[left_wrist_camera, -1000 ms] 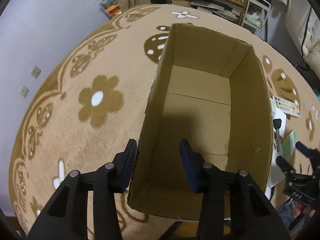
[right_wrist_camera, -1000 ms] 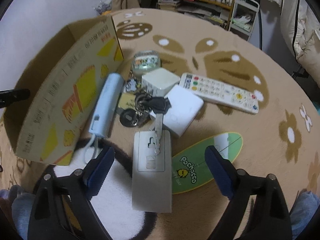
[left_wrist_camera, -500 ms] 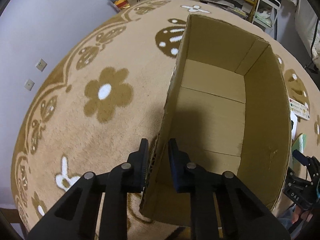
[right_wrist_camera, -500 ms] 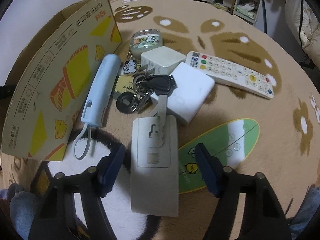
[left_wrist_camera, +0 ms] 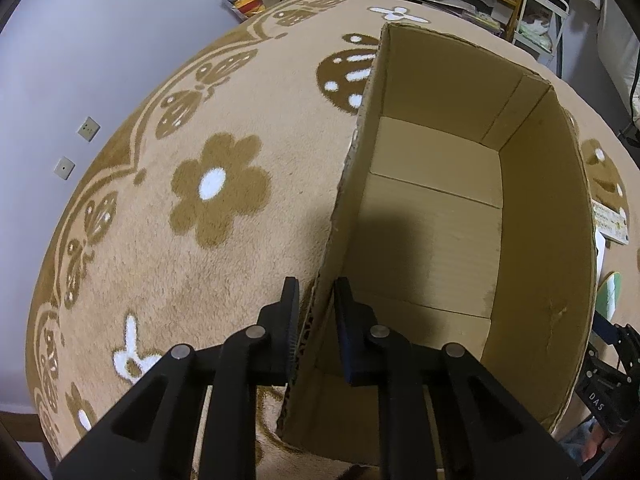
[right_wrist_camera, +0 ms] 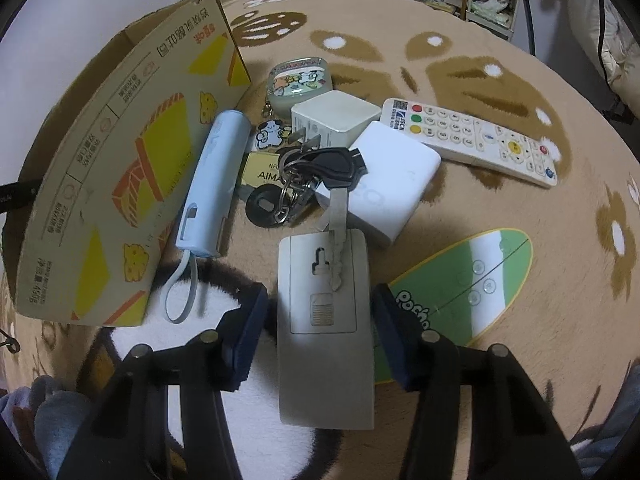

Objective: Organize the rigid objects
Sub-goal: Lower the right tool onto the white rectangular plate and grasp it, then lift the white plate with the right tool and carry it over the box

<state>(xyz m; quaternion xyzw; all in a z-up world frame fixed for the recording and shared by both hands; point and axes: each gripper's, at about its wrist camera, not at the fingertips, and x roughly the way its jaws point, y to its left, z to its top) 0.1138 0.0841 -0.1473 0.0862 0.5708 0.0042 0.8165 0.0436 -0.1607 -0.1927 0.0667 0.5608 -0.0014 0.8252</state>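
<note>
An empty open cardboard box (left_wrist_camera: 436, 216) stands on the rug; it also shows in the right wrist view (right_wrist_camera: 112, 184). My left gripper (left_wrist_camera: 316, 320) is shut on the box's left wall near its near corner. My right gripper (right_wrist_camera: 318, 332) is open, its jaws on either side of a flat grey rectangular device (right_wrist_camera: 324, 320). A key from a key bunch (right_wrist_camera: 316, 172) lies across that device. Beyond lie a light-blue power bank (right_wrist_camera: 212, 184), two white chargers (right_wrist_camera: 380, 180), a white remote (right_wrist_camera: 472, 140) and a small cartoon case (right_wrist_camera: 300, 80).
A green Pochacco card (right_wrist_camera: 464, 276) lies right of the grey device. The flowered beige rug (left_wrist_camera: 200, 184) covers the floor. Shelves and a trolley (left_wrist_camera: 540, 20) stand at the far edge. The white wall (left_wrist_camera: 80, 80) is on the left.
My left gripper has closed on the box's left wall. My right gripper has moved forward and narrowed, so its jaws now flank the grey device.
</note>
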